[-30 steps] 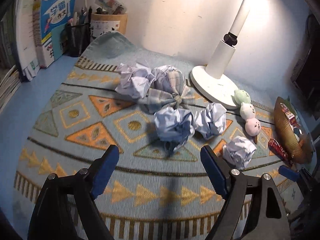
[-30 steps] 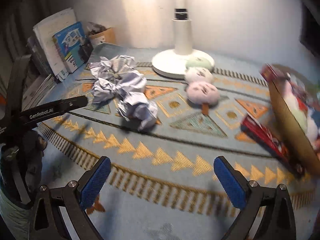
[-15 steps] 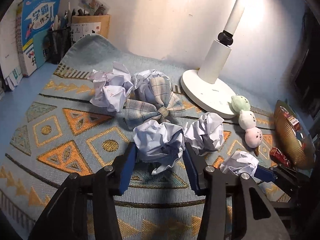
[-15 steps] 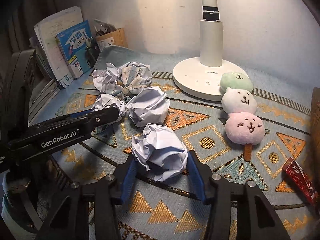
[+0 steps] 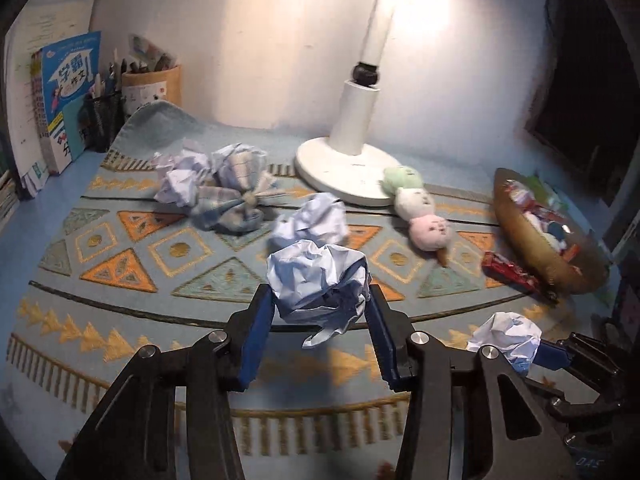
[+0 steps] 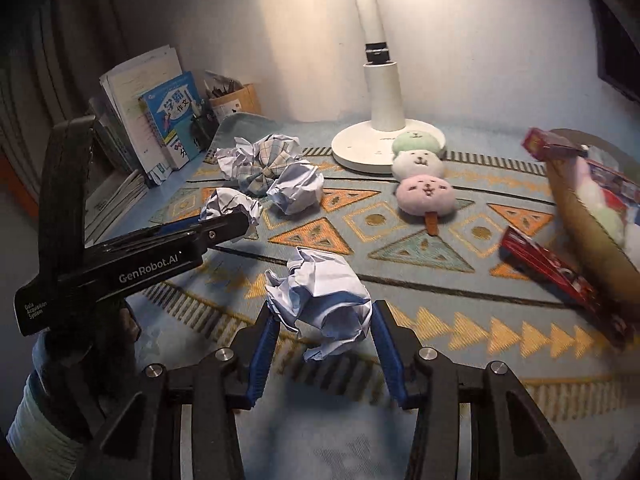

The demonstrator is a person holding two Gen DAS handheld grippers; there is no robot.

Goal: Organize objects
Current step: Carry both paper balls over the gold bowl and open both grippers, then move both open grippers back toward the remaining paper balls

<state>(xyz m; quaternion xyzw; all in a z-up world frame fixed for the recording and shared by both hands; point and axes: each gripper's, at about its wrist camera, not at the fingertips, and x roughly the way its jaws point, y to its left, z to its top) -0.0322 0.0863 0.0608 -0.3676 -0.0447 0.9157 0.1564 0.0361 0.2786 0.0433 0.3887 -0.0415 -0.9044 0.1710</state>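
My left gripper (image 5: 318,304) is shut on a crumpled white paper ball (image 5: 316,284) and holds it above the patterned mat (image 5: 120,264). My right gripper (image 6: 322,320) is shut on another crumpled paper ball (image 6: 320,300), also lifted over the mat's front edge. In the left wrist view that ball (image 5: 508,338) and the right gripper show at lower right. In the right wrist view the left gripper's ball (image 6: 230,206) shows at left. One paper ball (image 5: 316,220) lies mid-mat; another (image 5: 180,178) lies by a plaid cloth bow (image 5: 236,196).
A white desk lamp (image 5: 352,160) stands at the back. A three-ball plush skewer (image 5: 420,212) lies beside it. A brown bowl of snacks (image 5: 540,248) and a red packet (image 5: 510,274) are at right. Books (image 5: 64,100) and pen holders (image 5: 148,84) stand back left.
Both grippers closed on their paper balls, then lifted them and drew back toward the mat's front edge.
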